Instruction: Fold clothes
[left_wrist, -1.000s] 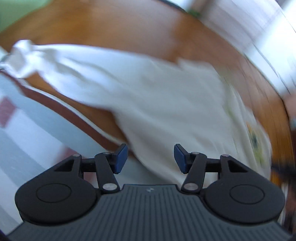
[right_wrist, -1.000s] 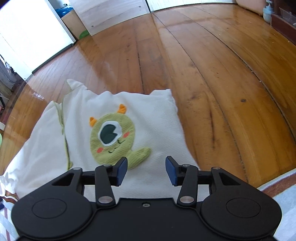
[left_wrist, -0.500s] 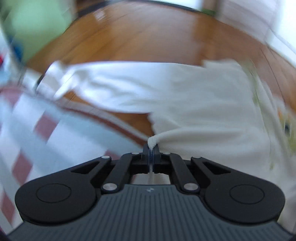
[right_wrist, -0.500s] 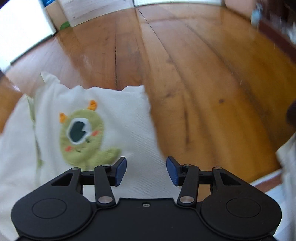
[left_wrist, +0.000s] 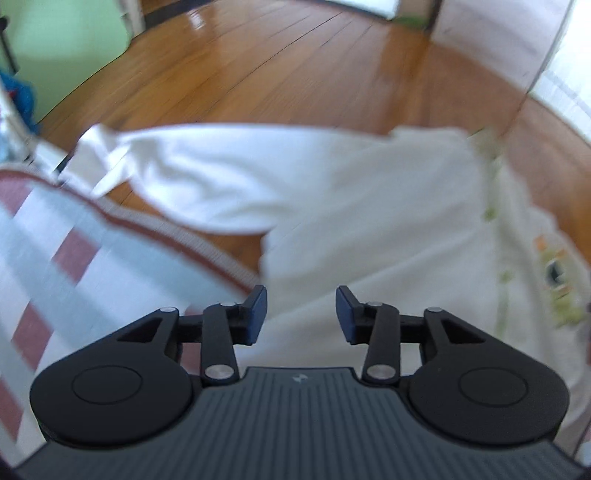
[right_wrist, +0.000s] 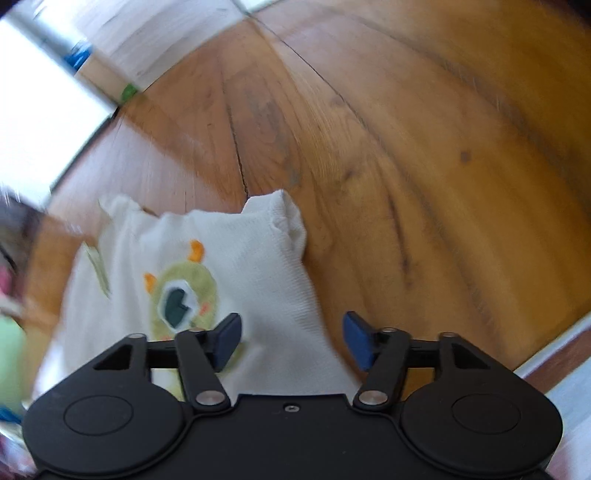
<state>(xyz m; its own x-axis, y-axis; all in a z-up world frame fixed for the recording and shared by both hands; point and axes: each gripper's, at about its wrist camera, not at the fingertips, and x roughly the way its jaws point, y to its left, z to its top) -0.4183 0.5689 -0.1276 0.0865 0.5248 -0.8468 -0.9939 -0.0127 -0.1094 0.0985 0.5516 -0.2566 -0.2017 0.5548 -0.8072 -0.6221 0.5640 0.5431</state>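
A white child's garment (left_wrist: 351, 206) lies spread on the wooden floor, one sleeve (left_wrist: 155, 166) stretched to the left. In the right wrist view the same garment (right_wrist: 258, 258) shows a green one-eyed monster print (right_wrist: 181, 291). My left gripper (left_wrist: 301, 314) hovers over the garment's near edge, its jaws opening with nothing pinched between the blue pads. My right gripper (right_wrist: 291, 339) hangs above the garment's right edge, jaws opening wide, nothing pressed by either pad.
A striped rug (left_wrist: 55, 258) in white, grey and red with a brown border lies at the left, partly under the garment. Wooden floor (right_wrist: 424, 166) stretches beyond. A green wall (left_wrist: 62, 48) and white panels (right_wrist: 48, 122) stand at the far edges.
The left gripper pinched the garment's near edge half a second ago and has since let go and opened. The right gripper rolled, drifted right over the garment's edge and widened its jaws.
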